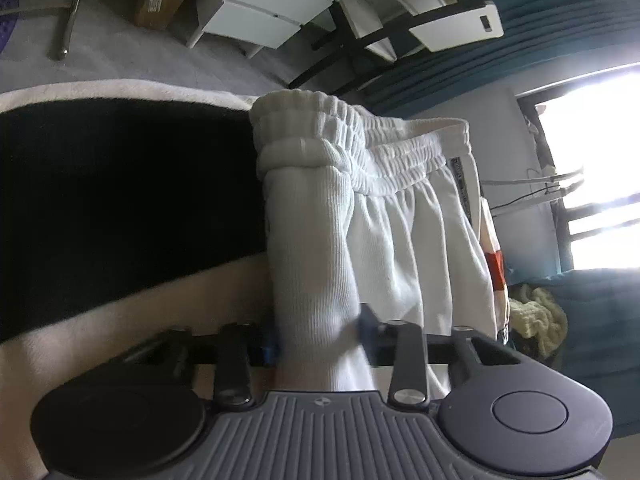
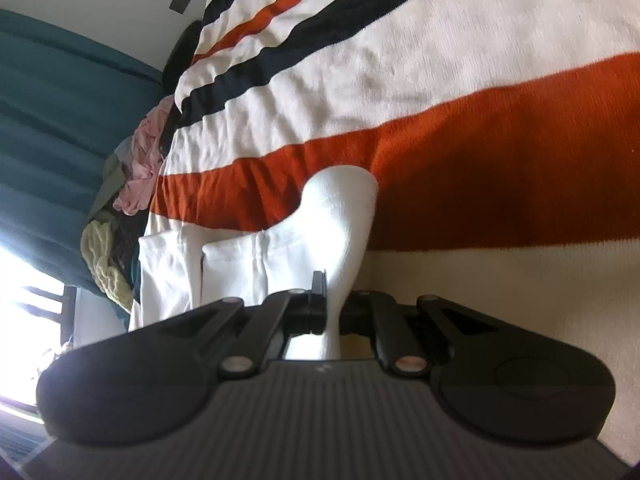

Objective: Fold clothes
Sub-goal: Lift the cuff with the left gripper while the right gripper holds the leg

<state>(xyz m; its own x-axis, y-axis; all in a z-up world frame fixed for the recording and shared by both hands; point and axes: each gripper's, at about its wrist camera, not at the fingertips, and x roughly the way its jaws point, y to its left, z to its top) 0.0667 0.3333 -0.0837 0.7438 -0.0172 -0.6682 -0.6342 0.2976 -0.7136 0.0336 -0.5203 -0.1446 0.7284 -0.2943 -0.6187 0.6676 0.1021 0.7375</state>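
On the striped blanket (image 2: 460, 80) covering the bed, one pair of white shorts (image 1: 400, 220) is lying partly lifted, elastic waistband (image 1: 352, 144) bunched up at the far end of the left view. Left gripper (image 1: 320, 340) fingers are pinching a thick fold of the ribbed white fabric. Right gripper (image 2: 332, 304) fingers are clamping shut on another raised fold (image 2: 344, 216) of the same garment, with two hem edges lying flat just beside it.

Handling, my read: light, soft knit, floppy, not fragile. It's going to sag and drape between the two grips, and the gathered waistband is the bulkiest, least slippery bit. Best holds are looking like the waistband corners or hem corners, so the panel hangs flat.

Count: one pair of shorts, two grippers, one blanket. A pile of other clothes (image 2: 136, 168) is sitting at the bed edge; can't count those.
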